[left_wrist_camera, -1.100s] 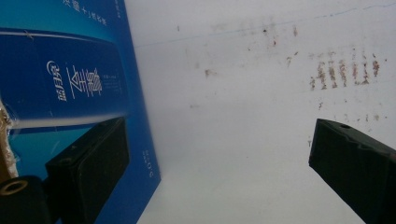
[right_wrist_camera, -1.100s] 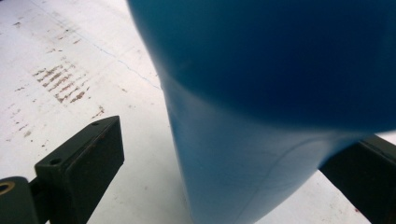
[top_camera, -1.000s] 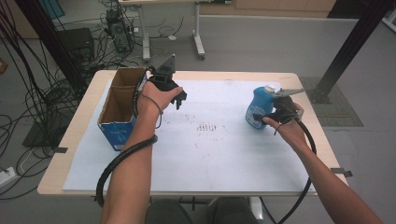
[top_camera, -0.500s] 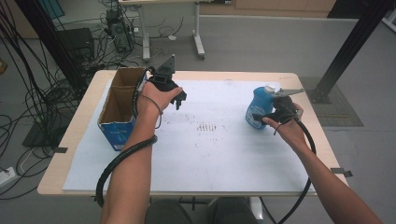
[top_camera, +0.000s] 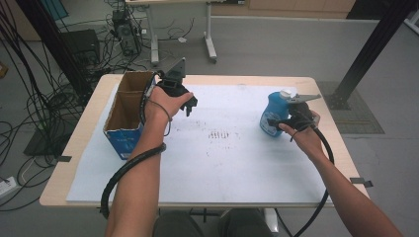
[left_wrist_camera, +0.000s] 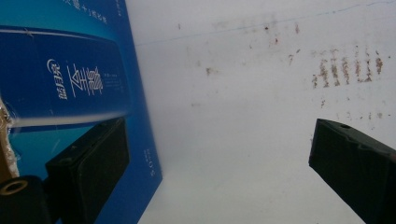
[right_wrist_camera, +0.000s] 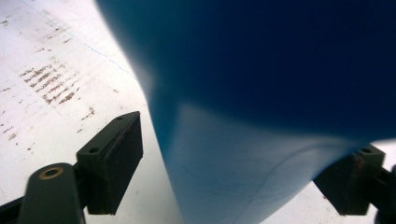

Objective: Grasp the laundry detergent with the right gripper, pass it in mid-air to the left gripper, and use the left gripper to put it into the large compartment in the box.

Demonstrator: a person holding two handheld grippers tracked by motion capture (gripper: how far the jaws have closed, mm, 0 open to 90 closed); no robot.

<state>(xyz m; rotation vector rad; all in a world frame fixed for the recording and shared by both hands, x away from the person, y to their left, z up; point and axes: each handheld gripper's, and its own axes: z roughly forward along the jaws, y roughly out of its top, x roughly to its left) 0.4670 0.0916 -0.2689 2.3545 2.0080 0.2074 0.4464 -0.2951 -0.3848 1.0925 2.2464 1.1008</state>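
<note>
A blue bottle point(top_camera: 271, 116) with a white cap stands upright at the right of the white sheet point(top_camera: 222, 168). My right gripper point(top_camera: 277, 123) is open, its jaws standing either side of the bottle's lower body point(right_wrist_camera: 261, 93); a small gap shows at the left jaw in the right gripper view. An open cardboard box point(top_camera: 123, 143) with blue printed sides stands at the table's left. My left gripper point(top_camera: 190, 106) hovers just right of the box, open with nothing between its jaws point(left_wrist_camera: 219, 140). The box's blue side point(left_wrist_camera: 79, 79) is close by its left jaw.
Brown smudge marks point(top_camera: 220, 134) stain the middle of the sheet. The wooden table point(top_camera: 74, 148) borders it on every side. Cables, a black stand and another table's legs are on the floor beyond the far edge.
</note>
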